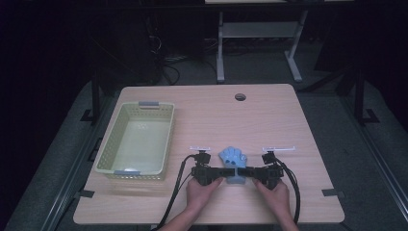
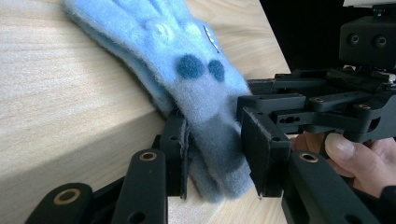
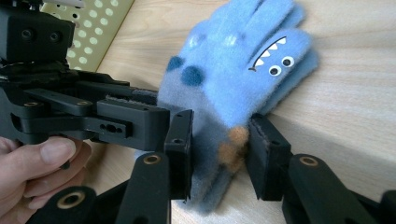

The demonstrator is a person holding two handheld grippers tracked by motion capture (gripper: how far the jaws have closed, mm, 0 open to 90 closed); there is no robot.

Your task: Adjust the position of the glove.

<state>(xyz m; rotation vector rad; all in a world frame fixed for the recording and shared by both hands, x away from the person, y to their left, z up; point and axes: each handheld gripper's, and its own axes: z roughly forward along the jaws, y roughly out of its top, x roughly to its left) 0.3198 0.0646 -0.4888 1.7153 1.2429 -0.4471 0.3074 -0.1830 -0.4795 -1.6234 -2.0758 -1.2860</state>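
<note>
The glove [image 3: 233, 70] is fluffy light blue, with two darker blue round spots [image 3: 184, 70] on its back, a grey-blue cuff [image 2: 219, 144] and an orange-brown patch [image 3: 233, 144] near that cuff; one finger carries a printed face with two white eyes with black pupils and a dark mouth lined with white zigzag teeth [image 3: 270, 51]. Both tools, the left tool [image 1: 211, 174] and the right tool [image 1: 257, 174], are matt black with brass-coloured rings at their pivots. The basket [image 1: 108, 149], left on the tabletop [image 1: 269, 120], is pale yellow-green with a dotted hole pattern and grey handle clips. The tabletop is light wood with a fine grain.
</note>
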